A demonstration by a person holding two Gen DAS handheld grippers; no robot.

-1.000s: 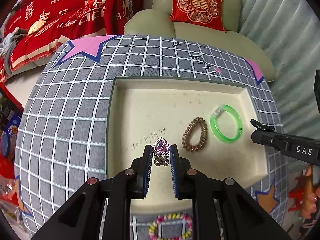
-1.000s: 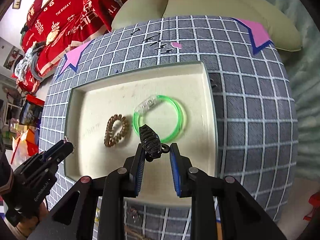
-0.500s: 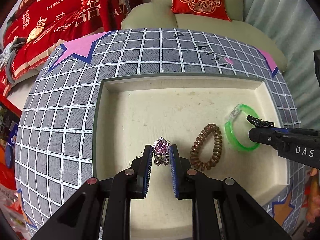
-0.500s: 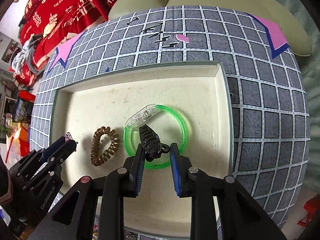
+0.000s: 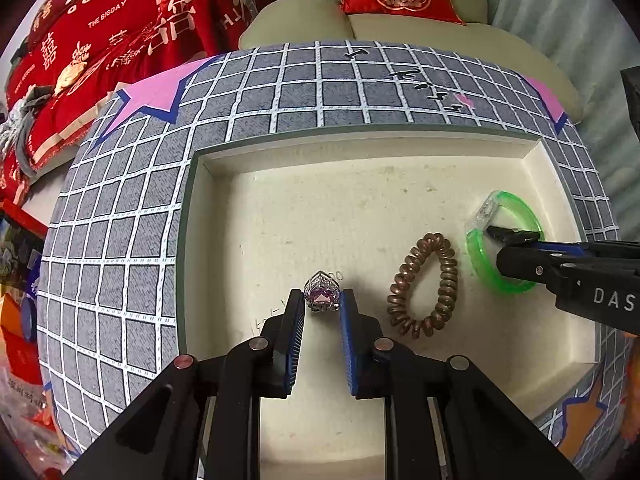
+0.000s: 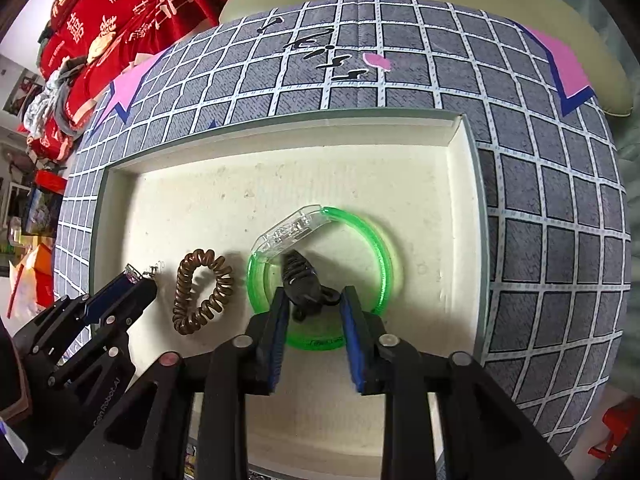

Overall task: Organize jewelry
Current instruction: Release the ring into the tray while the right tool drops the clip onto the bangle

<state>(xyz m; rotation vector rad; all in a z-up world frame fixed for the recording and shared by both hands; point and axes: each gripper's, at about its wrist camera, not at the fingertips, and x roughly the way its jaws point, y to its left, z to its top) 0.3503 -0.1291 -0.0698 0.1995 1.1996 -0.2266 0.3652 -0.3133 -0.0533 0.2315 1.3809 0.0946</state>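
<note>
The right gripper (image 6: 314, 300) has just spread its jaws — the black hair clip (image 6: 301, 283) now sits loose inside the green bangle (image 6: 320, 276) on the cream tray (image 6: 466, 184) — while the left gripper (image 5: 321, 299) pinches the purple heart ring (image 5: 321, 294), not yet placed.

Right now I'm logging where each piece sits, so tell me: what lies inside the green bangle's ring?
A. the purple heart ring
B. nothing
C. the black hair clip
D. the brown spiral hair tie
C: the black hair clip lies within the green bangle, between the right gripper's parted jaws, which have just been opening.
</note>
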